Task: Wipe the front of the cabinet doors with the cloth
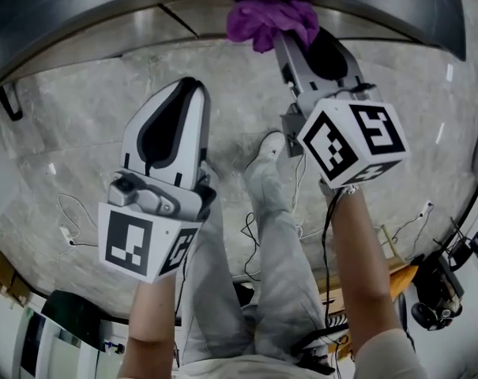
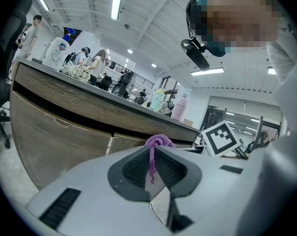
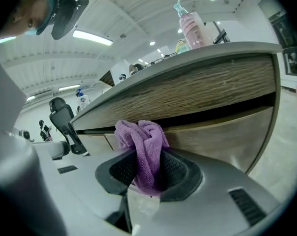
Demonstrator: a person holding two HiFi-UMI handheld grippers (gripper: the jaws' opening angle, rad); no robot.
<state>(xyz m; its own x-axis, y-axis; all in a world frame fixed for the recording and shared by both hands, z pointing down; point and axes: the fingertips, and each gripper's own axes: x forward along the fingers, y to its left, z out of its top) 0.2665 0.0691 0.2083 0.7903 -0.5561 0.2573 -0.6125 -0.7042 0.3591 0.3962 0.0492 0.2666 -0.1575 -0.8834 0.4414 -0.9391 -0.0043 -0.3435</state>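
Right hand-held gripper (image 1: 302,44) is clamped on the bunched purple cloth (image 3: 141,149), and a wad sticks out past the jaw tips. From the head view the cloth is up by the tabletop (image 3: 187,58) edge. From the right gripper view it sits just in front of the wood-grain cabinet doors (image 3: 222,132), about level with the dark gap under the top band. Can't tell if it touches the wood. Left hand-held gripper (image 1: 185,93) hangs lower and off to the side, jaws closed together. A thin purple strand shows in the seam between them in its own view, and I can't tell whether that is a nipped thread or the cloth seen beyond. Pink bottle (image 3: 192,28) stands on top and isn't involved. My read is that this is the approach or the very start of the wipe, with no door face clearly covered. Next move calls for pushing the wad flat onto a door front, then sweeping sideways with steady pressure and stepping down in rows. The grip looks deep enough to hold. The left one just needs to stay clear of the path.
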